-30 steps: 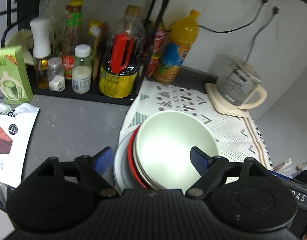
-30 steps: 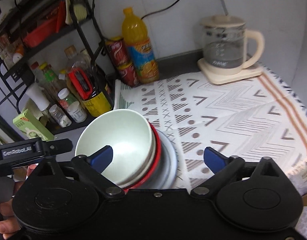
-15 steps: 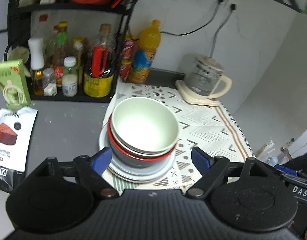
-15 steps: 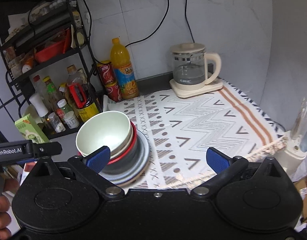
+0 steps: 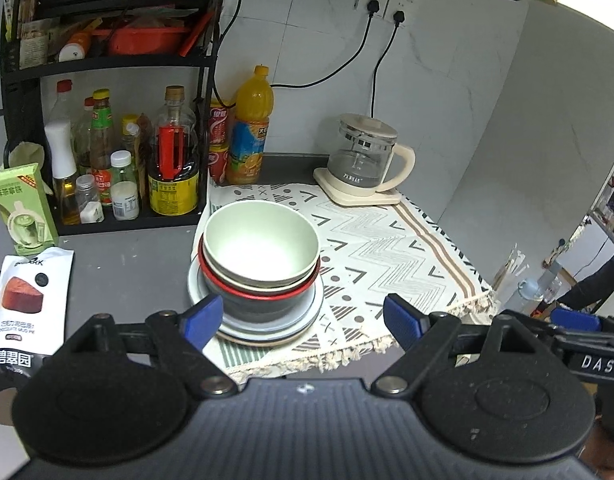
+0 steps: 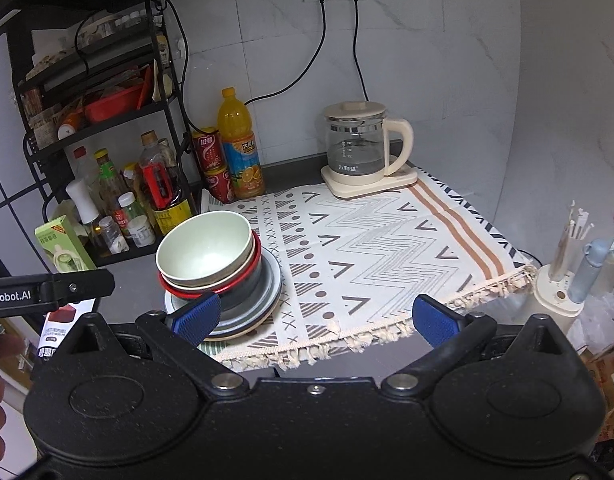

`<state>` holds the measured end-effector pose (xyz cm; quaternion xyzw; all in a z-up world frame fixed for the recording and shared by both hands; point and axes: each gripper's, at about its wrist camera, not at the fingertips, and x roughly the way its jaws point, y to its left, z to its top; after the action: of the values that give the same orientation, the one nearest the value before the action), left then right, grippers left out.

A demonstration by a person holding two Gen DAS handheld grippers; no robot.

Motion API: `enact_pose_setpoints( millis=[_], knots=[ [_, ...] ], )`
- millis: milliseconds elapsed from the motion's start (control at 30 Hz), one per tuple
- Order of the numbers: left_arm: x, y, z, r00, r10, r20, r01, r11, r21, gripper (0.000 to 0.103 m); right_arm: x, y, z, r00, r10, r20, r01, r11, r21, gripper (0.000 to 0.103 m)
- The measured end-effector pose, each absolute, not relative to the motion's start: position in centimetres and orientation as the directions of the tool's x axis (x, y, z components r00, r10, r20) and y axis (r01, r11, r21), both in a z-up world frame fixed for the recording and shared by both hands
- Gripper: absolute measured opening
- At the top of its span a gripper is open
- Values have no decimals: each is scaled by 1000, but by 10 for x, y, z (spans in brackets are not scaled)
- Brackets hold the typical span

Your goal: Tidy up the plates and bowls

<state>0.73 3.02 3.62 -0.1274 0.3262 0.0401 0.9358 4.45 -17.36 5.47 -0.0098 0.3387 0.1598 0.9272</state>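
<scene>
- Your left gripper is spread wide, holding nothing.
- Your right gripper is likewise wide, empty.
- The stacked bowls sit on plates at the patterned mat's 9 o'clock edge.
- The kettle stands at 1 o'clock.

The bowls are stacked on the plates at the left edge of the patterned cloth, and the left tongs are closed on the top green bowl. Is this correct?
Not quite. The left tongs are open and hold nothing; the left wrist view shows this. The green bowl does top the stack on the plates at the left edge of the patterned cloth.
</scene>
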Motion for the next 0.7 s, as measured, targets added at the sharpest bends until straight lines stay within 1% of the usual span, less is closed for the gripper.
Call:
enact_pose_setpoints(
  millis=[200, 333, 500, 700],
  knots=[
    [-11, 30, 34, 773, 0, -634, -163, 967, -198, 86, 30, -175, 53, 723, 283, -630, -298, 951, 84, 103],
    [-25, 30, 34, 777, -20, -629, -138, 970, -201, 86, 19, -176, 50, 731, 268, -627, -286, 955, 75, 103],
    [-42, 28, 30, 777, 1, -629, -147, 973, -180, 86, 3, -175, 45, 742, 259, -618, -287, 956, 56, 103],
    [-52, 23, 23, 761, 11, -649, -147, 977, -156, 86, -7, -174, 42, 742, 262, -617, -299, 953, 44, 103]
  ],
)
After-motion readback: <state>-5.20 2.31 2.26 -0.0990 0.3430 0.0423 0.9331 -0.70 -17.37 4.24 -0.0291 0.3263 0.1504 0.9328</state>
